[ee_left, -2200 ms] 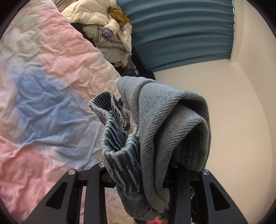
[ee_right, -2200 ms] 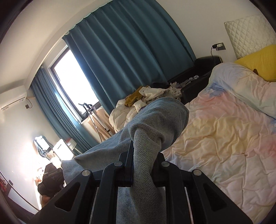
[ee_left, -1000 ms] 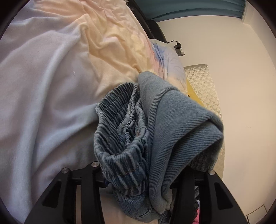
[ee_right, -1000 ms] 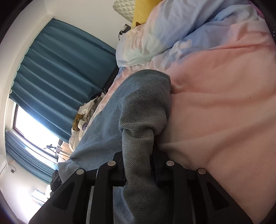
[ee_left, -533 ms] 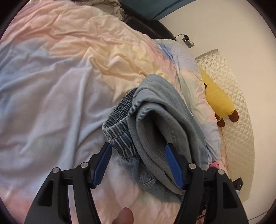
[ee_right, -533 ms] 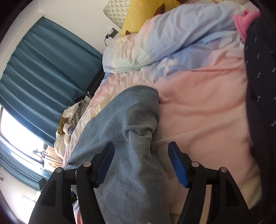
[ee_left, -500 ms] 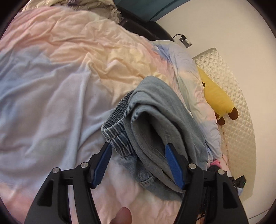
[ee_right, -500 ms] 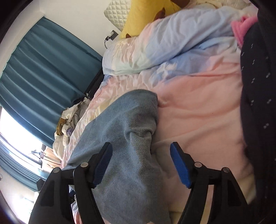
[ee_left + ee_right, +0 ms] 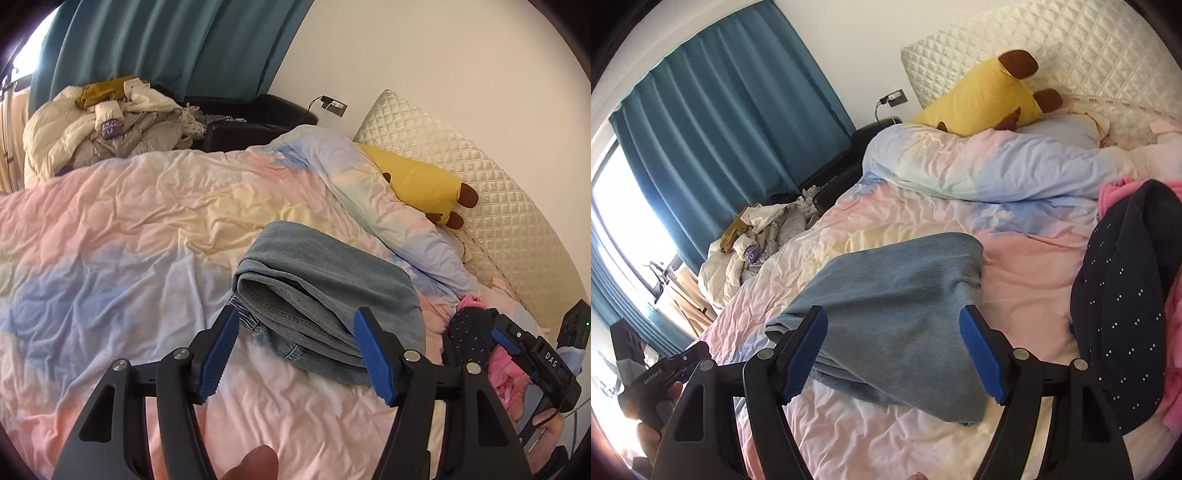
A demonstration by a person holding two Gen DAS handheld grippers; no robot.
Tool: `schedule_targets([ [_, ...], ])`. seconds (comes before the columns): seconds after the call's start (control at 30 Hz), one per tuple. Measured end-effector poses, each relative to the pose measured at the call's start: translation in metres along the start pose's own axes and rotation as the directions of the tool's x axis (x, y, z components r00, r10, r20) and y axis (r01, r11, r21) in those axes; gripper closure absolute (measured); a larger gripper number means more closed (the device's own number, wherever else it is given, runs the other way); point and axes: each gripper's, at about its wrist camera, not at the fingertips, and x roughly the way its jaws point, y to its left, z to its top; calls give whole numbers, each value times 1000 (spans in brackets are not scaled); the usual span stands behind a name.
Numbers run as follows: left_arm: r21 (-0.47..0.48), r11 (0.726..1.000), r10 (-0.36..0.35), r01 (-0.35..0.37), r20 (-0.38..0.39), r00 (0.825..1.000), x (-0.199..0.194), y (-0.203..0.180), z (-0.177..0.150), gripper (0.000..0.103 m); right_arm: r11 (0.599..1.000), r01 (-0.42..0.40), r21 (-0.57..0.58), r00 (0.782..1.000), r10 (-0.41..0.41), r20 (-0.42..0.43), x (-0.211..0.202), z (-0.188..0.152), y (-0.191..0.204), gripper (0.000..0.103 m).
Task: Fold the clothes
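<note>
folded jeans (image 9: 325, 291) lie mid-frame on the duvet (image 9: 110, 229). left gripper (image 9: 295, 350) and right gripper (image 9: 894, 350) gape wide, holding nothing. best to square the edges before the next garment.

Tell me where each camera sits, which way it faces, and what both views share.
Left wrist: on the left hand-held gripper, open, facing the headboard over the jeans; a fingertip shows.
Right wrist: on the right hand-held gripper, open, facing the curtain; the left hand shows.
Shared: jeans, duvet, banana plush.
</note>
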Motion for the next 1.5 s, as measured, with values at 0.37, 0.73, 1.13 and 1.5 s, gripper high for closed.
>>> schedule_targets([
  [0.37,107,993,30,-39,79,996,-104,-32,-12,37,995,18,-103,998,-11,67,-71,-19,81,28],
  [0.73,240,964,95,-113,86,992,-161,-40,-55,37,982,51,-181,998,-41,56,-113,-69,142,28],
  [1.13,252,959,94,-126,134,986,-196,-22,-89,37,968,156,-196,986,-140,94,-137,-127,175,28],
  [1.5,226,964,110,-138,132,985,-196,1,-97,37,958,215,-192,976,-203,80,-125,-157,182,28],
])
